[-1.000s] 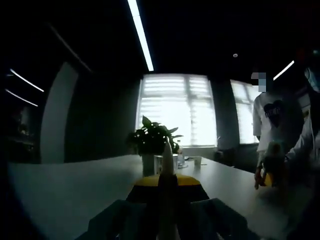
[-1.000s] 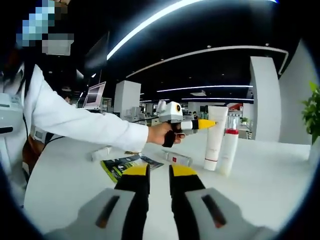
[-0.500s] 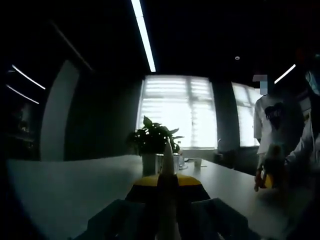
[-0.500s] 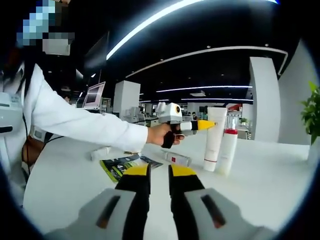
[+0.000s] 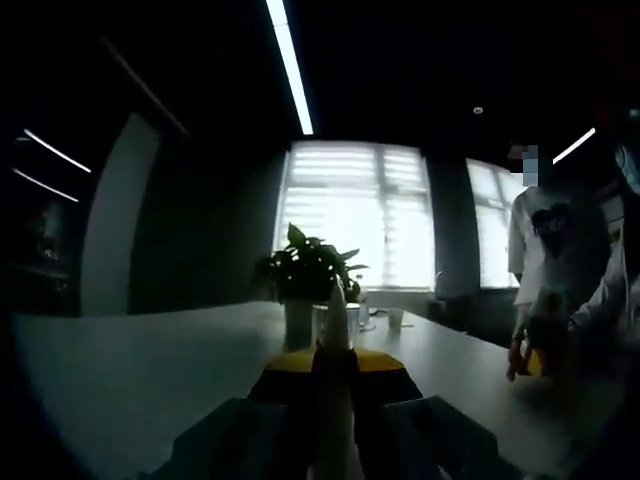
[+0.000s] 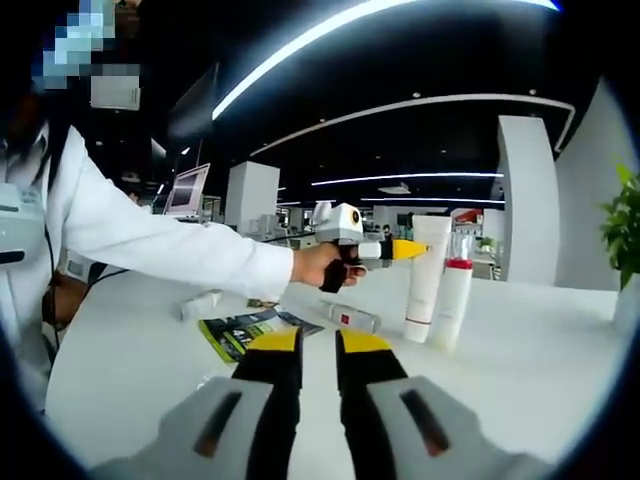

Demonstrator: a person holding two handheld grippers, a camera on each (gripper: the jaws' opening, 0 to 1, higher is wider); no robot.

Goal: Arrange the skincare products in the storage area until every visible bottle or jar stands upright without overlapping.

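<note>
In the left gripper view, the left gripper [image 5: 335, 365] is clamped on a pale, tapered tube [image 5: 334, 330] standing up between its yellow-tipped jaws, above a smooth white table [image 5: 120, 370]. A leafy plant [image 5: 305, 275] stands behind.

In the right gripper view, the right gripper [image 6: 318, 350] has a narrow gap and holds nothing. Ahead stand a tall white tube [image 6: 427, 275] and a red-capped bottle [image 6: 451, 300], touching; a small tube [image 6: 348, 317] lies flat beside a glossy booklet [image 6: 250, 330].

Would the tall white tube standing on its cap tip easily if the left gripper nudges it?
Probably: the tall white tube stands high on a narrow base. It looks like light plastic, so it may slide. It could knock the red-capped bottle close beside it.
</note>
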